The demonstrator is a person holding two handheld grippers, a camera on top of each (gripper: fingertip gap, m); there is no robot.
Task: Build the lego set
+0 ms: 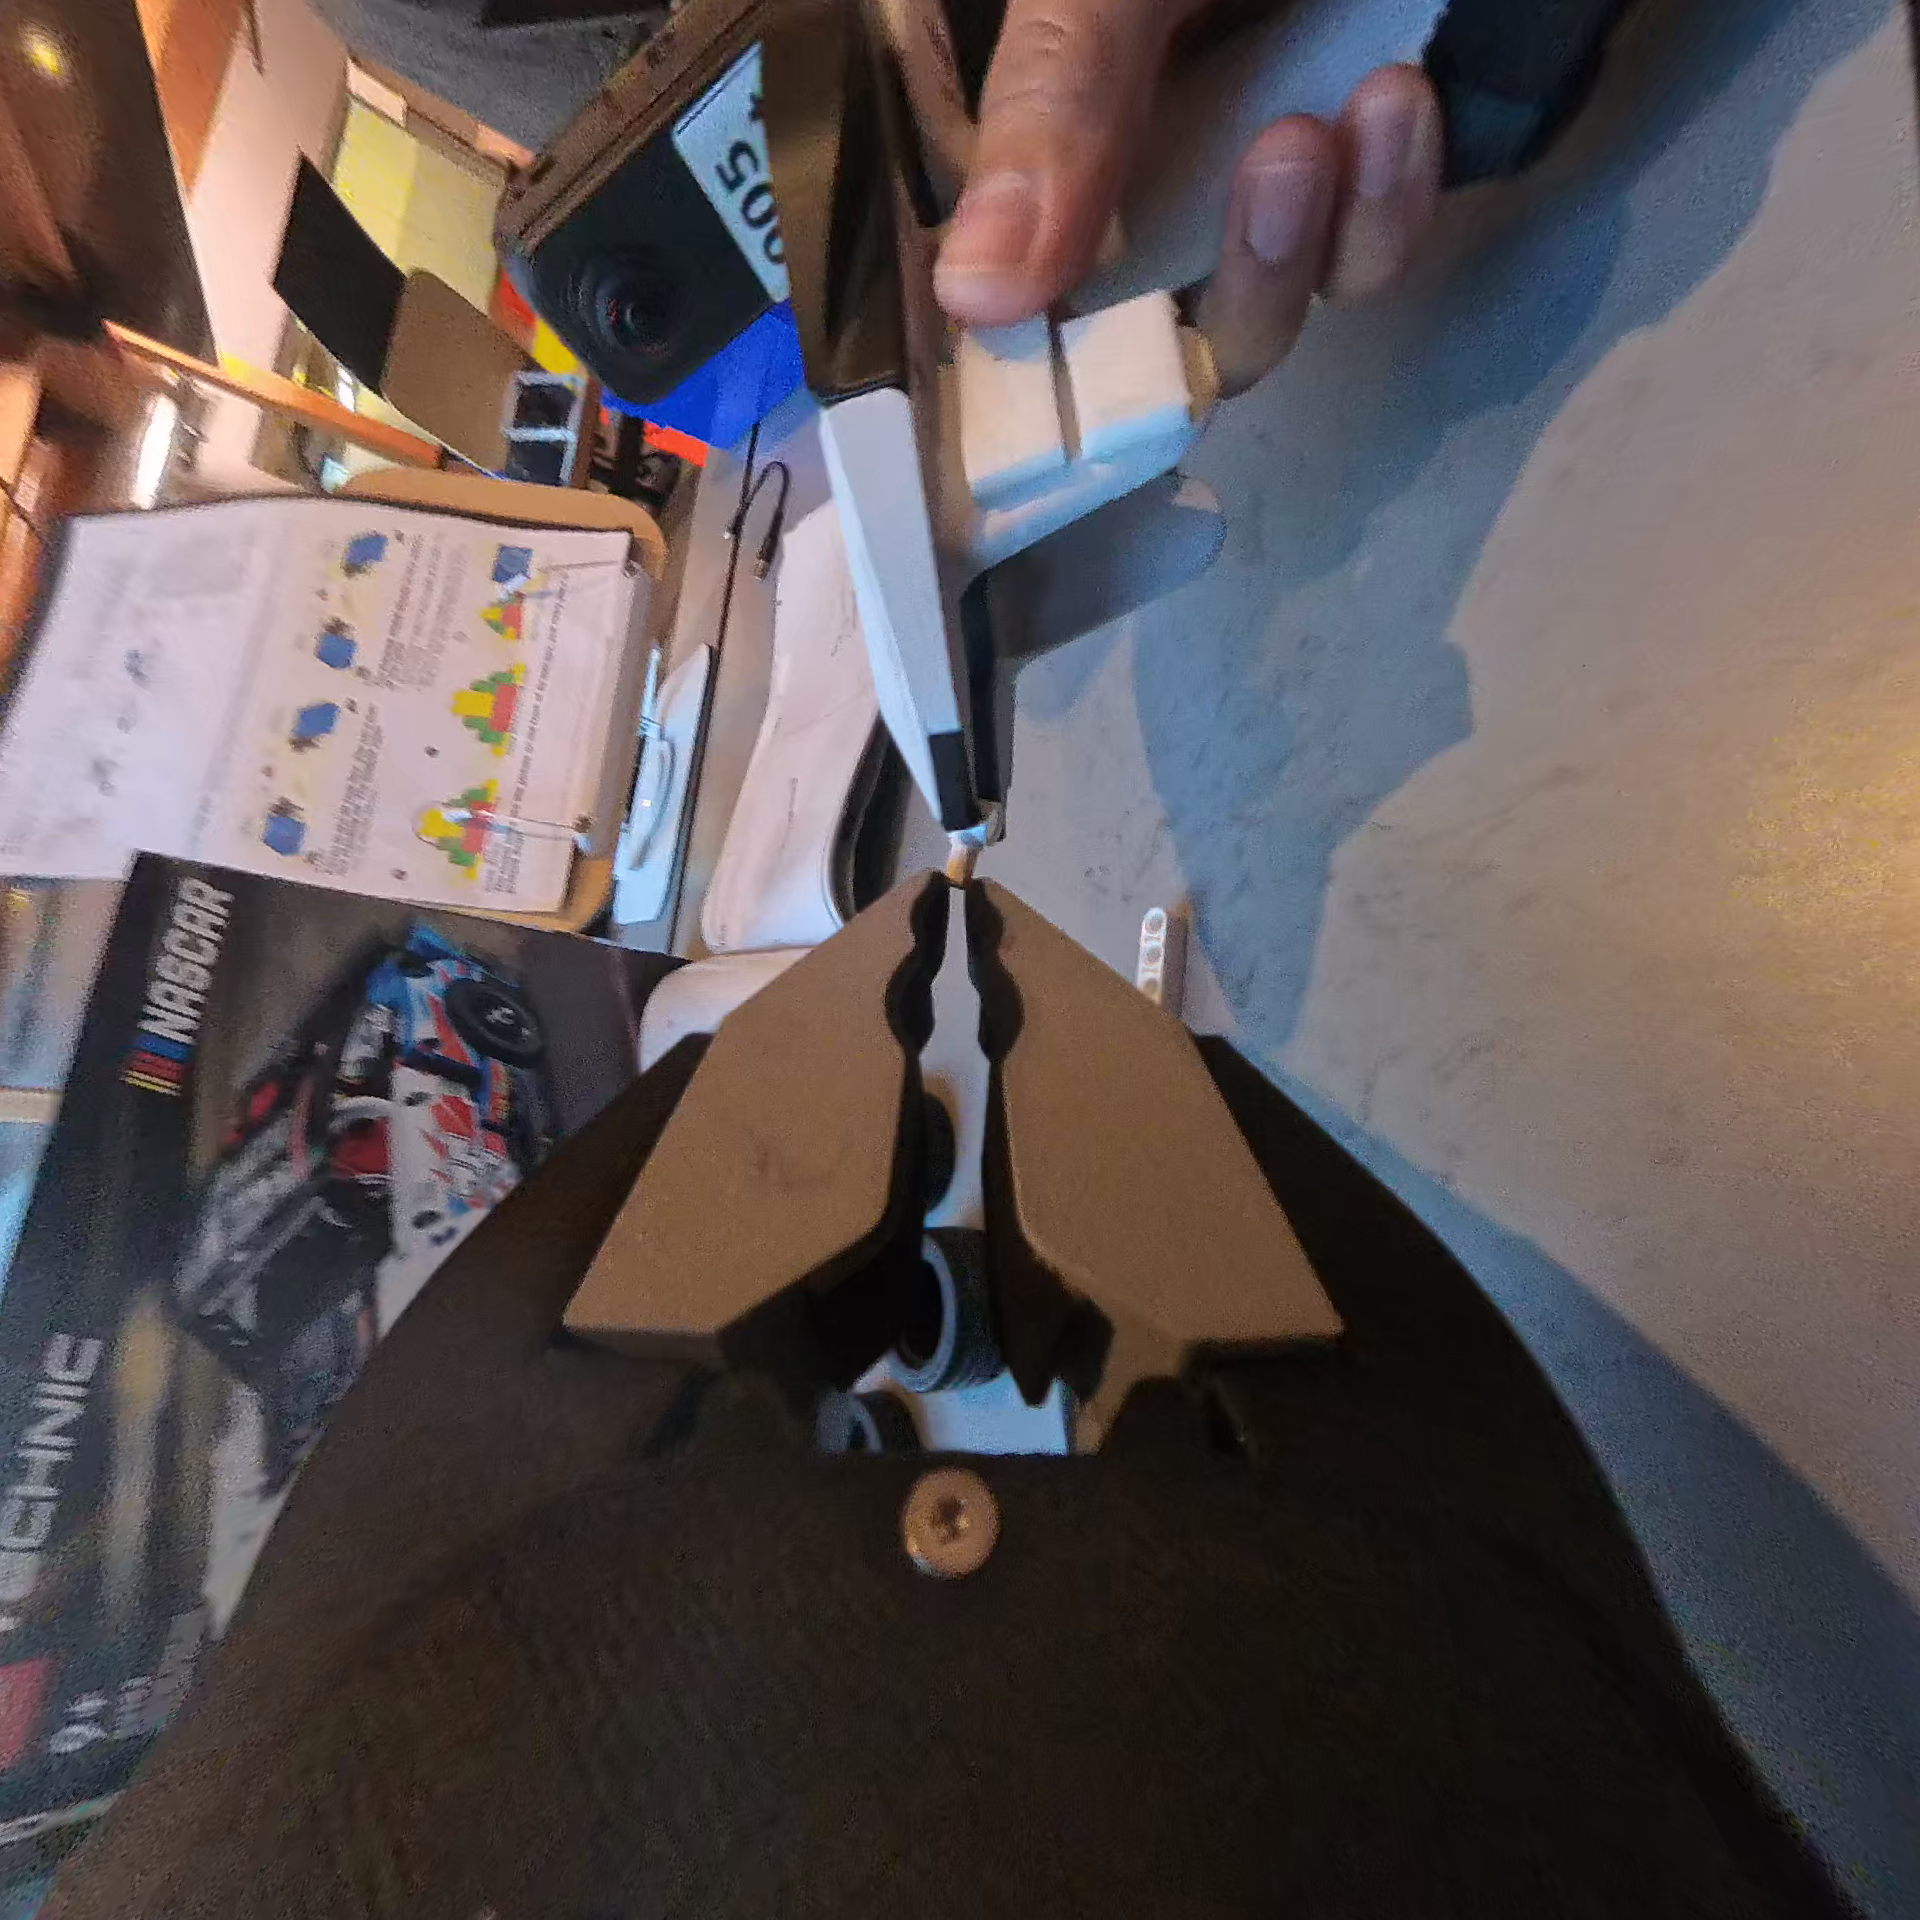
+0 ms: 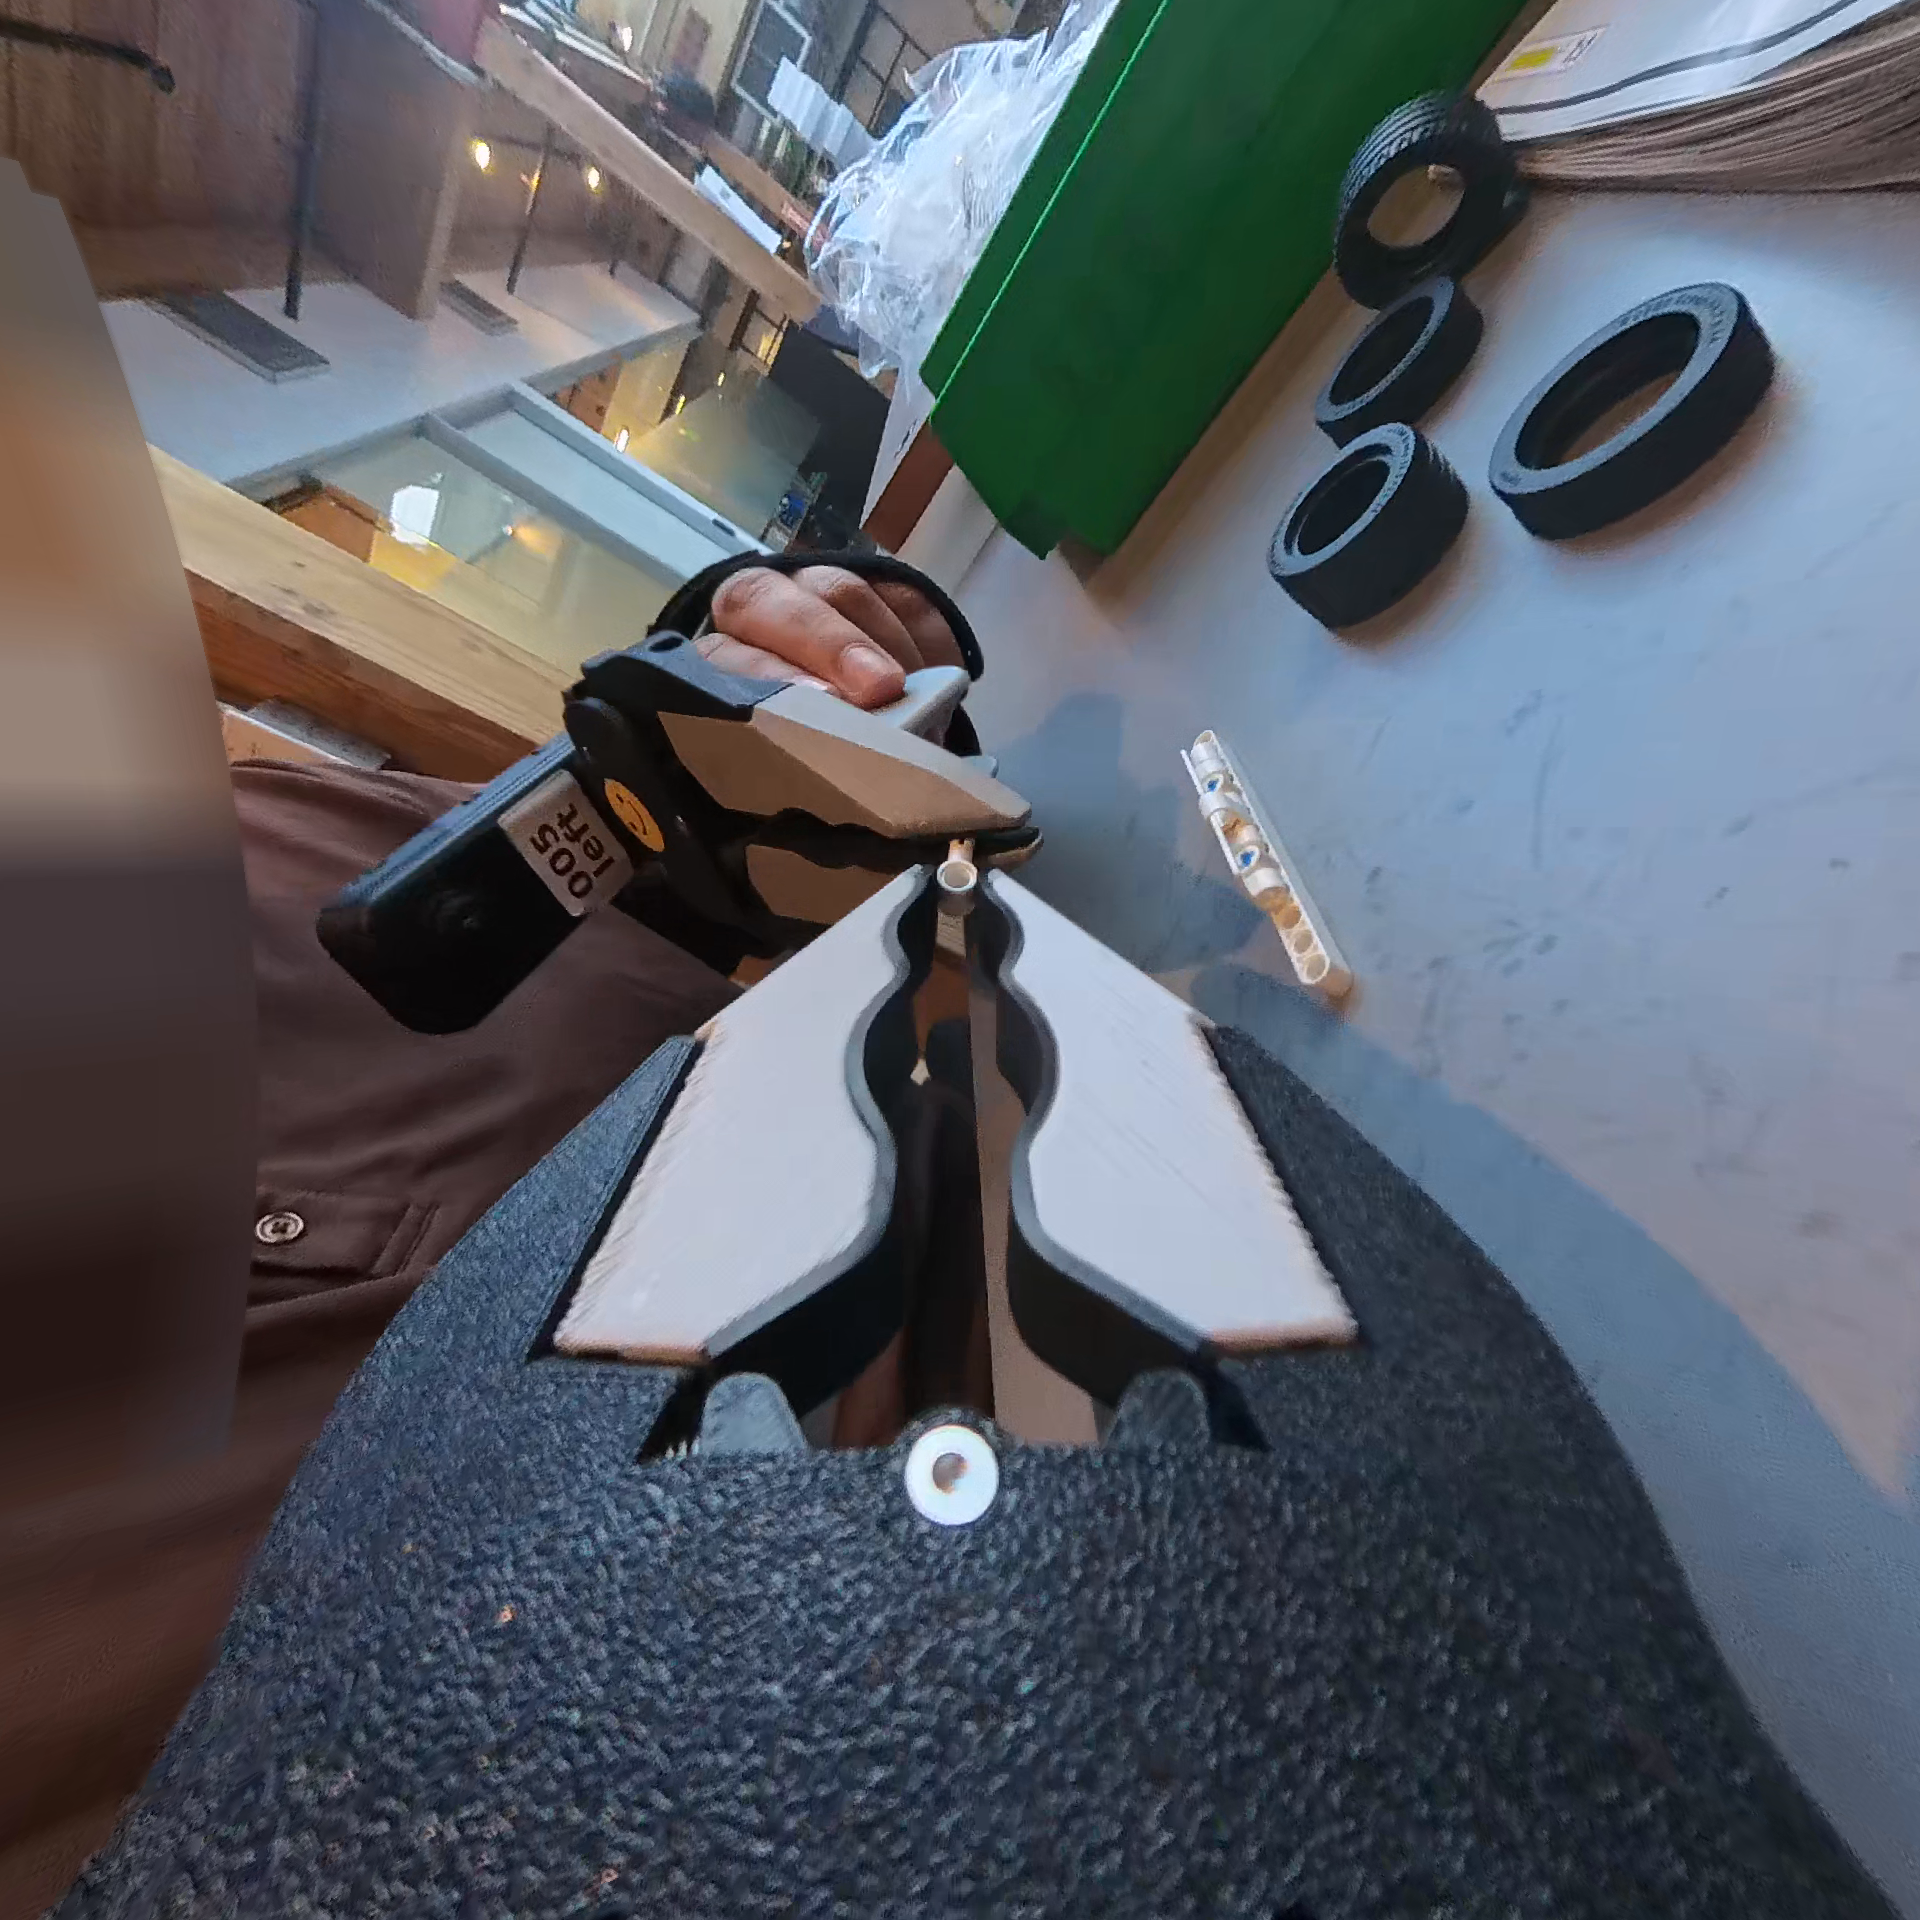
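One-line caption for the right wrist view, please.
Both grippers pinch a small white peg tip to tip above the table; four tyres lie beyond.

small pale peg (image 2: 957,876) | held at tongs' tips | white holed beam (image 2: 1262,862) | flat on table

— How did the two grippers stand?
— Tip to tip above the grey tabletop (image 2: 1558,831): the tan-fingered left gripper (image 1: 958,885) and the pale grey-fingered right gripper (image 2: 954,888), jaws nearly closed, each pinching one small white peg (image 2: 956,871).
— And the hands?
— Bare fingers (image 1: 1049,177) gripped the right one's handle.
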